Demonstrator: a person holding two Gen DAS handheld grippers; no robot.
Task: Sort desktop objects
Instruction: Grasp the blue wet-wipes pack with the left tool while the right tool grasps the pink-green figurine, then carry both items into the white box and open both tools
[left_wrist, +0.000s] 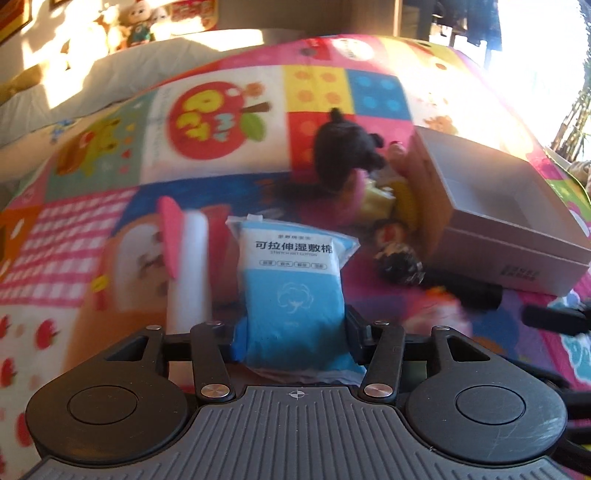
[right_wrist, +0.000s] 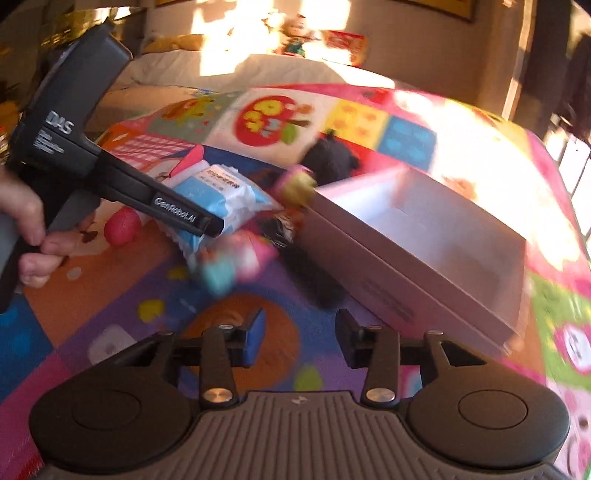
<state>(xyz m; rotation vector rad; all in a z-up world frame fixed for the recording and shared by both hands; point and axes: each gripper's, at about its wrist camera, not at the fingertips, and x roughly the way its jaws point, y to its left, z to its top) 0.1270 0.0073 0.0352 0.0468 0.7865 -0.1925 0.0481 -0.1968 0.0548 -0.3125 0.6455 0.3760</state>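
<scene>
On blue packet (left_wrist: 291, 291): "STRETCH WET COTTON".

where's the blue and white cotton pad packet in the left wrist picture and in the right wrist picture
Left wrist view: the cotton pad packet stands bottom centre, clamped between the left gripper fingers.
Right wrist view: the same packet lies left of centre, gripped at the tip of the left gripper's black finger.
Shared landmark: the open grey box, right of the packet in both views.
</scene>
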